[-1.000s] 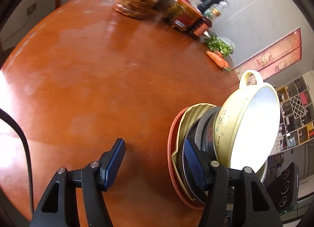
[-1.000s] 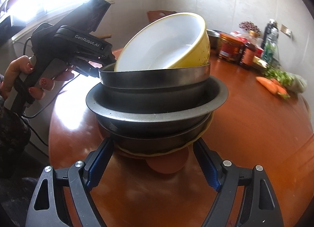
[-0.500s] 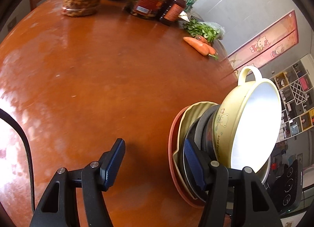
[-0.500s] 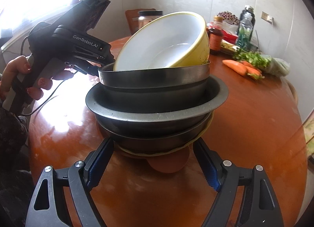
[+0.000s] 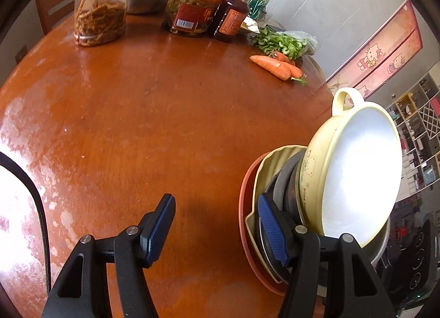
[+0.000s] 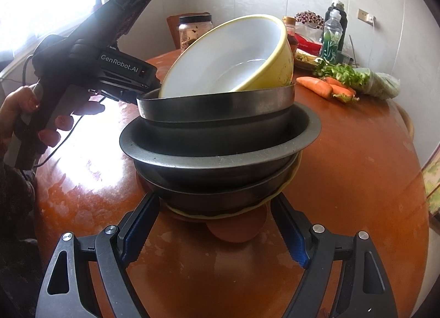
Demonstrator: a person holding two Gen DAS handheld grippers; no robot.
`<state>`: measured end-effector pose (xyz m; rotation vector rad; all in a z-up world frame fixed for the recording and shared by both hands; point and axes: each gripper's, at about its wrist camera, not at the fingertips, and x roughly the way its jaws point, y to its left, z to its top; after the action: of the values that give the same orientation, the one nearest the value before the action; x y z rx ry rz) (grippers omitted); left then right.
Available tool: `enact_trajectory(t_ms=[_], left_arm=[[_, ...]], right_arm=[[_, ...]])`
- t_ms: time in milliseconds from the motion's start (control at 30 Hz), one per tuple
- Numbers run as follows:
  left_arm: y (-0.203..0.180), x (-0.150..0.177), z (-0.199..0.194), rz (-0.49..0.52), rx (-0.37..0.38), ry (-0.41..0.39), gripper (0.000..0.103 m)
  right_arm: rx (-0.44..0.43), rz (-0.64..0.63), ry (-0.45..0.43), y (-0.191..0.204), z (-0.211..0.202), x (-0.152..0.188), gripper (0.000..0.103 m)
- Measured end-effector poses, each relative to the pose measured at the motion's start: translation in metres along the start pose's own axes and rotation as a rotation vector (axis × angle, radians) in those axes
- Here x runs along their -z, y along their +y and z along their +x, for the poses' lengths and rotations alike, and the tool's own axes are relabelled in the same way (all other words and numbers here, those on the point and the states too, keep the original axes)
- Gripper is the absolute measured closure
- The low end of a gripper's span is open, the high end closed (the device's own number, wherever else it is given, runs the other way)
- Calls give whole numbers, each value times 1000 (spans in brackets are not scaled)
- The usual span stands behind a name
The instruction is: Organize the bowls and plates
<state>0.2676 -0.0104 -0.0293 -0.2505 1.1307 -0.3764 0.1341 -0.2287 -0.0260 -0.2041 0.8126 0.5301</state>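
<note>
Left hand-held gripper (image 5: pixel 217 224): black triangular-cutout arms, silver screws, ribbed blue pads (image 5: pixel 271 231), black cable off its left side. Right hand-held gripper (image 6: pixel 213 228): same build. Left unit's body black, "GenRobot.AI" in white; hand (image 6: pixel 26 114) bare-skinned, painted nails.

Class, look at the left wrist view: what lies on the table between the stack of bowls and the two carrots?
Nothing: in the left wrist view, only bare brown wooden table lies between the stack of metal and yellow bowls and the two orange carrots.

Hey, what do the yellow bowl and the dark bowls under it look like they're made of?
Yellow bowl: likely ceramic or melamine; glossy white inside, printed bear outside. I can't tell which.
Dark bowls: apparently stainless steel; thin rolled rims with a dull grey metallic sheen.
</note>
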Motion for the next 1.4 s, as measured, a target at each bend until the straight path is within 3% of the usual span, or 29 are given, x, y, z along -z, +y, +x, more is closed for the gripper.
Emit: enact_trajectory(t_ms=[500, 800, 1067, 1233, 1300, 1400], left_arm=[[-3, -1, -2, 20, -23, -27, 40], [-2, 12, -17, 24, -20, -54, 39], [-9, 51, -51, 66, -139, -135, 36], [-23, 88, -71, 94, -218, -210, 32], [-27, 105, -77, 77, -206, -239, 30], [-33, 127, -80, 74, -172, -252, 28]], right_arm=[[4, 41, 8, 0, 4, -4, 19], [49, 45, 25, 10, 0, -2, 19], [96, 66, -58, 34, -30, 8, 19], [169, 100, -128, 50, -53, 16, 19], [139, 140, -140, 52, -58, 20, 19], [161, 159, -153, 58, -64, 29, 19]])
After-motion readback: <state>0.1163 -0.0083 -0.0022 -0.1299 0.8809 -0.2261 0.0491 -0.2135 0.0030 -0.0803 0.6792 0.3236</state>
